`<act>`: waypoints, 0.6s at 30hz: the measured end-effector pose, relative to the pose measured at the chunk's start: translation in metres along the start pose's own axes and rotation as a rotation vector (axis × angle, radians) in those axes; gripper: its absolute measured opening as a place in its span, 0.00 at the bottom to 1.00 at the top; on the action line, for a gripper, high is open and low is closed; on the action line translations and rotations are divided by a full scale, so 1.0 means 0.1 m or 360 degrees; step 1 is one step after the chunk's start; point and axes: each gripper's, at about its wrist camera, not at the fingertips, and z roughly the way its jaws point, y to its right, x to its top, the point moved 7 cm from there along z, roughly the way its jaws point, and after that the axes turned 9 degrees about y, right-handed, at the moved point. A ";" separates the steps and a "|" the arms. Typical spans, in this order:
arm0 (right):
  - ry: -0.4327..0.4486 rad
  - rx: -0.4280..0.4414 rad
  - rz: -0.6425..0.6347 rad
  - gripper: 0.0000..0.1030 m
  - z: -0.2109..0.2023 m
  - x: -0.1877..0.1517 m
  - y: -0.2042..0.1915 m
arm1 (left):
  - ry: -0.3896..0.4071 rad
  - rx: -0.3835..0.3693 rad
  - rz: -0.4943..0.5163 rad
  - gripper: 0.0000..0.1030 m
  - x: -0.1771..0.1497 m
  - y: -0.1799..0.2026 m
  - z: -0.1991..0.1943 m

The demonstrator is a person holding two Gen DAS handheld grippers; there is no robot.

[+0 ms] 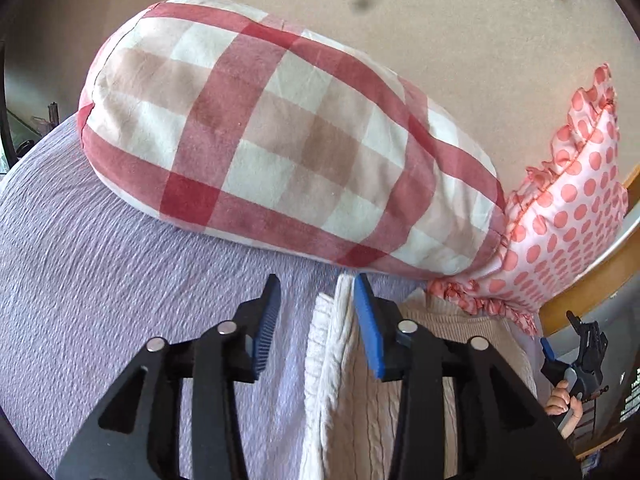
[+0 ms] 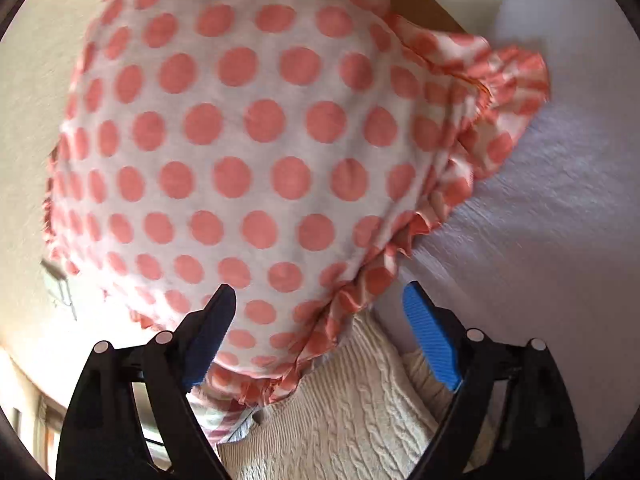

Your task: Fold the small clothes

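Note:
A cream cable-knit garment [image 1: 360, 400] lies on the lilac bed sheet [image 1: 100, 280], its far end against the pillows. It also shows in the right wrist view [image 2: 344, 412], partly under the dotted pillow. My left gripper [image 1: 316, 316] is open and empty, low over the garment's left edge, its right finger above the knit. My right gripper [image 2: 320, 332] is open and empty, above the garment's far end, its jaws wide apart. The right gripper also shows at the right edge of the left wrist view [image 1: 576, 356], held in a hand.
A red-and-white checked bolster pillow [image 1: 280, 128] lies across the bed just beyond the garment. A white pillow with coral dots and a ruffle [image 2: 248, 152] stands beside it, close in front of my right gripper. A wooden bed frame [image 1: 588, 292] and beige wall are behind.

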 end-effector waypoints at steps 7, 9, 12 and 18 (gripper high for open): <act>-0.0205 0.0195 -0.0310 0.85 -0.31 -0.79 -0.38 | -0.0243 -0.0207 -0.0044 0.52 -0.62 0.00 -0.08; -0.0189 0.0208 -0.0371 0.85 -0.34 -0.88 -0.42 | -0.0280 -0.0243 -0.0096 0.52 -0.69 0.03 0.00; -0.0174 0.0196 -0.0451 0.85 -0.30 -0.95 -0.48 | -0.0297 -0.0294 -0.0141 0.51 -0.73 0.08 0.08; -0.0167 0.0241 -0.0453 0.85 -0.34 -0.96 -0.51 | -0.0367 -0.0349 -0.0410 0.15 -0.79 0.07 0.30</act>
